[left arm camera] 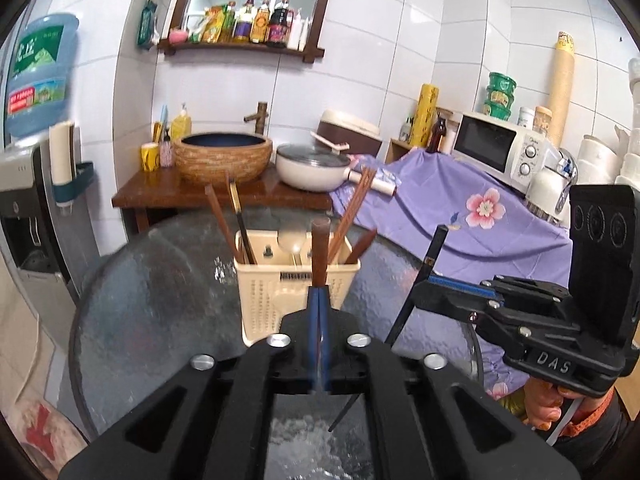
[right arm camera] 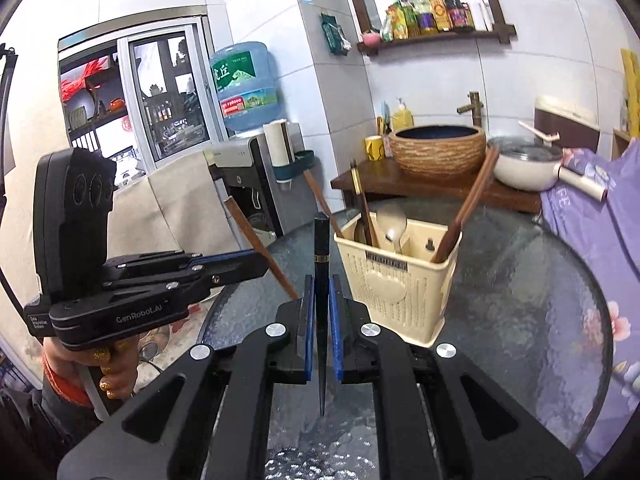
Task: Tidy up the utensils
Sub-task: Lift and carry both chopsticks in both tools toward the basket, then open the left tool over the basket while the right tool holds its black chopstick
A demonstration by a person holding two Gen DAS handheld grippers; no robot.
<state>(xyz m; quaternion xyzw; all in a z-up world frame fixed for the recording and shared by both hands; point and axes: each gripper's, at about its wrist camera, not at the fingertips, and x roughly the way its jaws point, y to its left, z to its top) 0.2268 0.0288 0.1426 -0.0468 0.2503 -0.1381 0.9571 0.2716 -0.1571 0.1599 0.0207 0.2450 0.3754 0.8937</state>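
Note:
A cream utensil basket (left arm camera: 280, 300) (right arm camera: 400, 292) stands on the round glass table (left arm camera: 160, 300) (right arm camera: 520, 300). Several brown chopsticks (left arm camera: 352, 208), a black one and a pale spoon (right arm camera: 394, 224) stick out of it. My left gripper (left arm camera: 319, 300) (right arm camera: 256, 262) is shut on a brown chopstick (left arm camera: 320, 248) (right arm camera: 244, 224), held upright in front of the basket. To its right, my right gripper (right arm camera: 320, 292) (left arm camera: 432, 284) is shut on a black chopstick (right arm camera: 321, 252) (left arm camera: 430, 256) with a gold band. Both grippers hover above the table on the near side of the basket.
Behind the table a wooden stand (left arm camera: 160, 196) carries a woven basin (left arm camera: 222, 156) and a white lidded pan (left arm camera: 312, 168). A purple flowered cloth (left arm camera: 460, 208) with a microwave (left arm camera: 496, 146) lies to the right. A water dispenser (right arm camera: 244, 80) stands on the left.

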